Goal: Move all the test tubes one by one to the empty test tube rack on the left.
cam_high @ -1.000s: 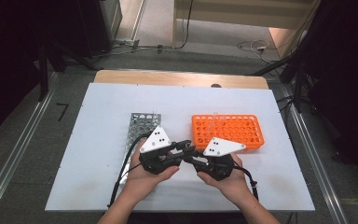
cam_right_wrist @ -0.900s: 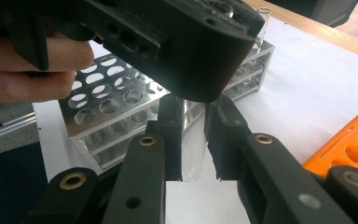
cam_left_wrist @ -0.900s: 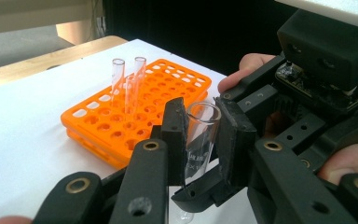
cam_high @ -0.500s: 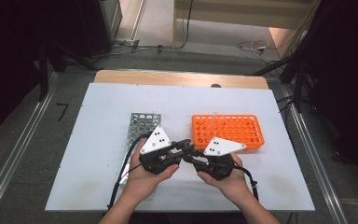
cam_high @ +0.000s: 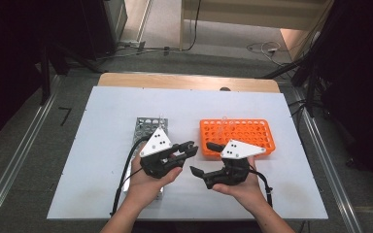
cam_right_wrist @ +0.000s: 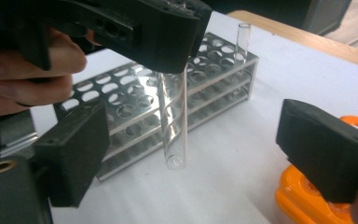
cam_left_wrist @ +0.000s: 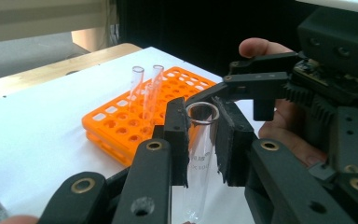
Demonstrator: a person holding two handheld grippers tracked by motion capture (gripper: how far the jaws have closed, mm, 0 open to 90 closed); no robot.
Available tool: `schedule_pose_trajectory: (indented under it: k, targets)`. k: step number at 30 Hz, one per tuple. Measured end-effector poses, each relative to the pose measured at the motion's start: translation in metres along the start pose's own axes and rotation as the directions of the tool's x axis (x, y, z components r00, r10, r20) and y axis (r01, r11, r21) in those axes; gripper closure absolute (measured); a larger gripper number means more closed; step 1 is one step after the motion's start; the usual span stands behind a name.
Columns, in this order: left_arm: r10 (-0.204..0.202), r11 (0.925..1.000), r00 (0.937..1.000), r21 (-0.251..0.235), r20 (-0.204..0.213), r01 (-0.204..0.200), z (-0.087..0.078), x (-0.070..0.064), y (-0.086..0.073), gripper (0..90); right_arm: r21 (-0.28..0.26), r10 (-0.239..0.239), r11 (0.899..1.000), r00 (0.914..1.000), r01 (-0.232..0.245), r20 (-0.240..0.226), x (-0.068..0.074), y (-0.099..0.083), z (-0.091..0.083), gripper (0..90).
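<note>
The left claw (cam_left_wrist: 200,140) is clamped on an upright glass test tube (cam_left_wrist: 196,158) above the tabletop (cam_high: 107,126), between the metal rack (cam_right_wrist: 168,93) and the orange rack (cam_left_wrist: 135,126), while the right claw (cam_right_wrist: 205,154) stands wide apart beside it.

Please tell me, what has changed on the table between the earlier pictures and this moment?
The right tongs have drawn back from the left tongs toward the person, and now stand open, holding nothing. The left tongs stay shut on the clear glass test tube, which hangs above the table. The orange plastic rack and the grey metal rack kept their places.
</note>
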State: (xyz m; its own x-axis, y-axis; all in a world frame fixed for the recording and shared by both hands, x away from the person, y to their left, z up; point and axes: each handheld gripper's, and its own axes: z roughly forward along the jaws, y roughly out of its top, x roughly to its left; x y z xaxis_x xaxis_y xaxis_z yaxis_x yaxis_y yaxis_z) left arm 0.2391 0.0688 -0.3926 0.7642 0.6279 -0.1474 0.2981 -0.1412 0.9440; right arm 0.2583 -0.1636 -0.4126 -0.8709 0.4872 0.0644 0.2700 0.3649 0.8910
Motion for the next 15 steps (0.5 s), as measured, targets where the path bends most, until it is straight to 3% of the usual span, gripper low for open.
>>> schedule_pose_trajectory:
  k: [6,15]
  targets:
    - [-0.006,0.9999,0.9998,-0.014,-0.019,0.006,-0.007,0.007,0.004,76.2,-0.019,-0.007,1.0,0.9998,0.007,-0.017,-0.004,-0.004,-0.008,0.5]
    - [-0.014,0.9996,0.9984,-0.024,-0.055,0.012,-0.018,0.019,0.006,76.2,-0.029,0.02,0.999,0.9988,-0.018,0.044,-0.018,-0.012,-0.026,0.5]
